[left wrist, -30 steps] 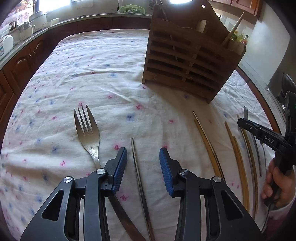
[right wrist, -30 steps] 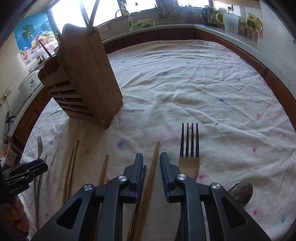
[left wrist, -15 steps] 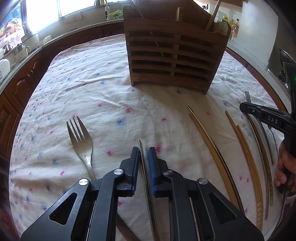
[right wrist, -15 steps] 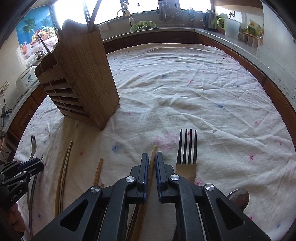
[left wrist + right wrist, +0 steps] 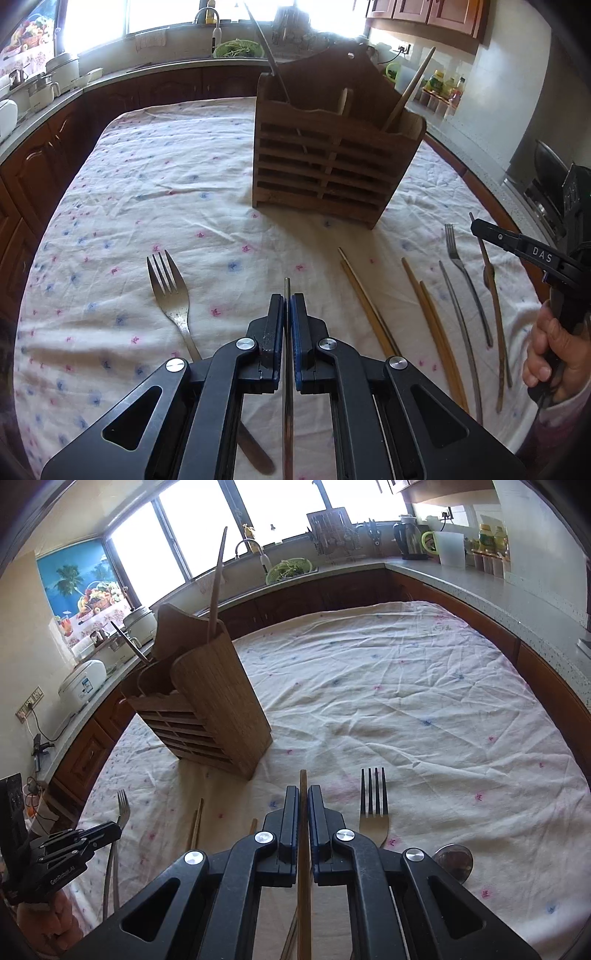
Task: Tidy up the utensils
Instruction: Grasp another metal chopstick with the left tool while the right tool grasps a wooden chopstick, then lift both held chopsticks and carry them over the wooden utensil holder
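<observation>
My left gripper (image 5: 287, 300) is shut on a thin metal chopstick (image 5: 287, 286), which is held off the cloth with its tip pointing toward the wooden utensil holder (image 5: 332, 166). My right gripper (image 5: 303, 791) is shut on a wooden chopstick (image 5: 303, 777), also raised. In the left wrist view the right gripper (image 5: 480, 228) shows at the right edge with its chopstick (image 5: 493, 295) slanting down. The holder (image 5: 210, 709) stands upright at the centre of the table with a few sticks in its compartments.
A fork (image 5: 170, 291) lies left of my left gripper. Wooden chopsticks (image 5: 432, 325), a metal chopstick (image 5: 463, 332) and a slim fork (image 5: 456, 258) lie to its right. Another fork (image 5: 374, 812) and a spoon (image 5: 453, 862) lie beside my right gripper. Kitchen counters ring the flowered tablecloth (image 5: 406, 701).
Both grippers closed from open, the left onto the metal chopstick and the right onto the wooden one. Both then rose, lifting the chopsticks off the cloth.
</observation>
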Demonstrator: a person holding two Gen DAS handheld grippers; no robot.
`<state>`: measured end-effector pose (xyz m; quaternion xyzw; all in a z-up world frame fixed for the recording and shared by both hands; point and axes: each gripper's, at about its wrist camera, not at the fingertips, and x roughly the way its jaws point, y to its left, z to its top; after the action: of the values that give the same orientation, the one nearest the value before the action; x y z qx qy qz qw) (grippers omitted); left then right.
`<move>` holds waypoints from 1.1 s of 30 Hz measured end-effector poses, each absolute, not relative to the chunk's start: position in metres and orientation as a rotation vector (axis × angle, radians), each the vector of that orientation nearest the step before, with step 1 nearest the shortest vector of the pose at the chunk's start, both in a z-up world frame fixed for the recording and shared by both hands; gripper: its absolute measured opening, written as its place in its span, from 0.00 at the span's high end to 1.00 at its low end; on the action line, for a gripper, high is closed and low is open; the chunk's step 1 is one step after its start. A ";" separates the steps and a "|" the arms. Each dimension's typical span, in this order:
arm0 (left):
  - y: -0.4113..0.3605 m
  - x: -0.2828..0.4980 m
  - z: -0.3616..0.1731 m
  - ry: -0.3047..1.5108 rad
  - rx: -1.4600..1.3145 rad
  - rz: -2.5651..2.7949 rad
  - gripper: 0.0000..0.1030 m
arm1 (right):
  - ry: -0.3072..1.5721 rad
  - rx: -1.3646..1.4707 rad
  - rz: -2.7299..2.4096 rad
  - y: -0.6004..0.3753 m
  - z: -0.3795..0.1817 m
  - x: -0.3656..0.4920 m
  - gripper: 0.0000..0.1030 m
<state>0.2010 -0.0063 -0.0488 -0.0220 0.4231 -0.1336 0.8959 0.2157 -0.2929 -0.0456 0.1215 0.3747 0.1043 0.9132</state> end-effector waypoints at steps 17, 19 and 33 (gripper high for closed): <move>0.012 0.131 0.036 0.661 -0.125 -0.347 0.97 | 0.552 0.289 0.271 -0.303 0.035 0.142 0.95; 0.015 0.124 0.043 0.633 -0.128 -0.343 0.97 | 0.518 0.289 0.272 -0.303 0.046 0.134 0.95; 0.030 0.101 0.064 0.551 -0.163 -0.329 0.97 | 0.439 0.283 0.298 -0.298 0.069 0.115 0.95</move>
<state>0.1008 0.0303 0.0639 -0.0802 0.2705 -0.1614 0.9457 0.1150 -0.2978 0.0695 0.1393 0.2161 0.1468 0.9552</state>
